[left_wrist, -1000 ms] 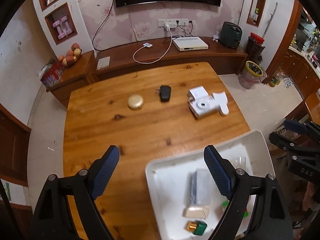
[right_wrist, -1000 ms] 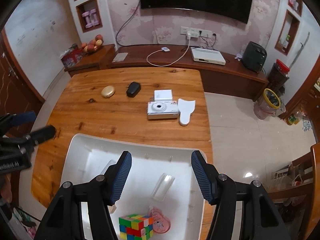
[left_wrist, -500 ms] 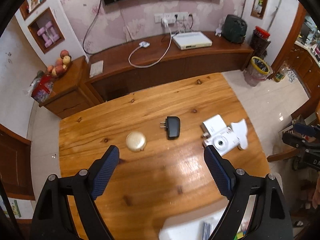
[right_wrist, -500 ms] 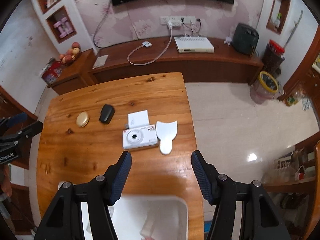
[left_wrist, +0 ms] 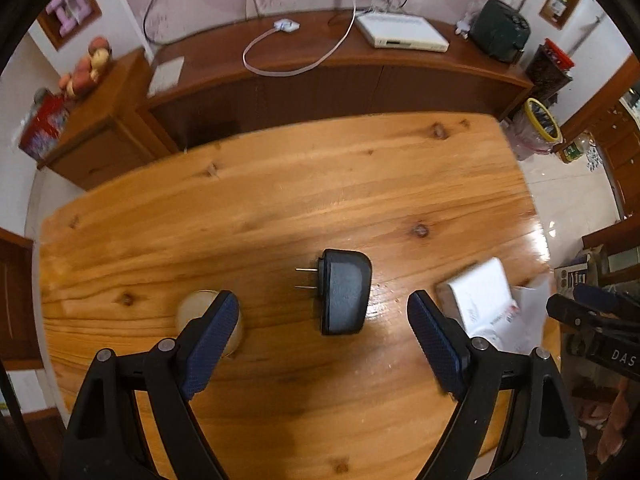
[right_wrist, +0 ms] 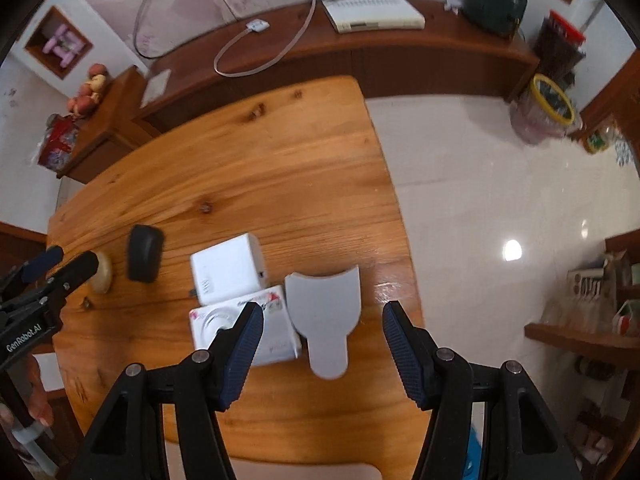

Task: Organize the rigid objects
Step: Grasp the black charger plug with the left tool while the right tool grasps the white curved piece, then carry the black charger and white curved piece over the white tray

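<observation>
The black plug adapter (left_wrist: 344, 292) lies flat on the wooden surface (left_wrist: 280, 208), between and just beyond the wide-open fingers of the left hand-held gripper (left_wrist: 320, 336), which points steeply down and holds nothing. It looks light, hard and smooth, best pinched across its flat sides, clear of the prongs. Right of it, the right hand-held gripper (right_wrist: 322, 348), half open and empty, points straight down over a thin grey paddle-shaped piece (right_wrist: 326, 312), stiff-looking and hard to lift. A white camera (right_wrist: 240, 328) and white box (right_wrist: 226, 268) lie just left.

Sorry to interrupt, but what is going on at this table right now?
A person is tidying loose items off a wooden table with a hand-held gripper in each hand. The left hand-held gripper is open above a black plug adapter. The right hand-held gripper is open above a flat grey paddle-shaped piece. Neither holds anything.
</observation>
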Tool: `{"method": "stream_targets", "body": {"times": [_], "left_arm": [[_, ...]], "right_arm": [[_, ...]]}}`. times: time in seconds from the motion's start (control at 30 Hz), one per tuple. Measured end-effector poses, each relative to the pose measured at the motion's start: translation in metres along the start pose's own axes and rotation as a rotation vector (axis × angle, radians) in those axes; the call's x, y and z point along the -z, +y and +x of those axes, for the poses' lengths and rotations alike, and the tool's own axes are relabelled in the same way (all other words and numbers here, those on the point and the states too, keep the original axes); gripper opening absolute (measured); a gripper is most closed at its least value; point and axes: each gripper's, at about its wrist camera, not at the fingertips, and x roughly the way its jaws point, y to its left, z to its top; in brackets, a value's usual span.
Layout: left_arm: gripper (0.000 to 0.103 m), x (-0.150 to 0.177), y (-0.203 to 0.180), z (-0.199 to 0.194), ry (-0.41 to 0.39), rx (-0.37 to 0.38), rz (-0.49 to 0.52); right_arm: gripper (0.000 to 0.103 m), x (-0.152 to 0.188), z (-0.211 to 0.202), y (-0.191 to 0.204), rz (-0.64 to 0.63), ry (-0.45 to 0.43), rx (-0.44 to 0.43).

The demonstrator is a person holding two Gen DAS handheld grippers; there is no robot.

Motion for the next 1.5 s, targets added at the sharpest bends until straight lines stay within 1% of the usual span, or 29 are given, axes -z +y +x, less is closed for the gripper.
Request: {"method": "stream_targets", "body": {"times": [0.1,0.23,0.47,0.6,0.73,0.83,0.93,1.0,1.03,1.07,1.1,1.13,1.37,1.5], "left_arm": [[0.088,0.0,-0.002,0.016,0.022,-0.001,-0.006],[0.088,-0.002,-0.004,0.023,0.027,-0.007,-0.007],[0.088,0.0,-0.006,0.036,0.043,-0.022,-0.027],[0.088,0.0,-0.004,0.042,0.05,-0.028,-0.05],[0.088,0.001,0.001,0.047,0.059,-0.041,-0.092],[0.087,0.0,0.004,0.05,0.065,-0.041,-0.129],[0.085,0.002,0.004,0.05,0.056,-0.053,-0.151],[0.082,0.002,0.003,0.049,0.049,-0.062,-0.157],[0.076,0.001,0.002,0.049,0.041,-0.065,-0.154],[0.067,0.001,-0.001,0.048,0.034,-0.069,-0.15],[0.062,0.001,-0.003,0.047,0.029,-0.076,-0.142],[0.06,0.001,-0.006,0.046,0.027,-0.088,-0.13],[0.06,0.004,-0.004,0.045,0.019,-0.071,-0.134],[0.059,0.008,-0.005,0.035,-0.005,-0.061,-0.12]], "right_arm": [[0.063,-0.006,0.014,-0.005,0.03,0.022,-0.004],[0.063,-0.01,0.027,-0.008,0.052,0.047,-0.013],[0.063,-0.012,0.042,-0.008,0.066,0.068,-0.01],[0.063,-0.016,0.044,-0.01,0.09,0.058,-0.017],[0.063,-0.013,0.05,-0.01,0.092,0.068,0.005],[0.056,-0.014,0.051,-0.002,0.072,0.065,0.051],[0.055,-0.011,0.05,0.0,0.083,0.07,0.062],[0.055,-0.009,0.049,0.001,0.086,0.066,0.065],[0.055,-0.008,0.049,0.001,0.085,0.065,0.064],[0.055,-0.006,0.049,0.001,0.084,0.065,0.062],[0.055,-0.004,0.049,0.001,0.083,0.065,0.062],[0.055,-0.003,0.049,0.001,0.081,0.066,0.06],[0.055,0.006,0.047,0.002,0.073,0.076,0.037],[0.055,0.011,0.04,0.002,0.069,0.053,0.021]]}}
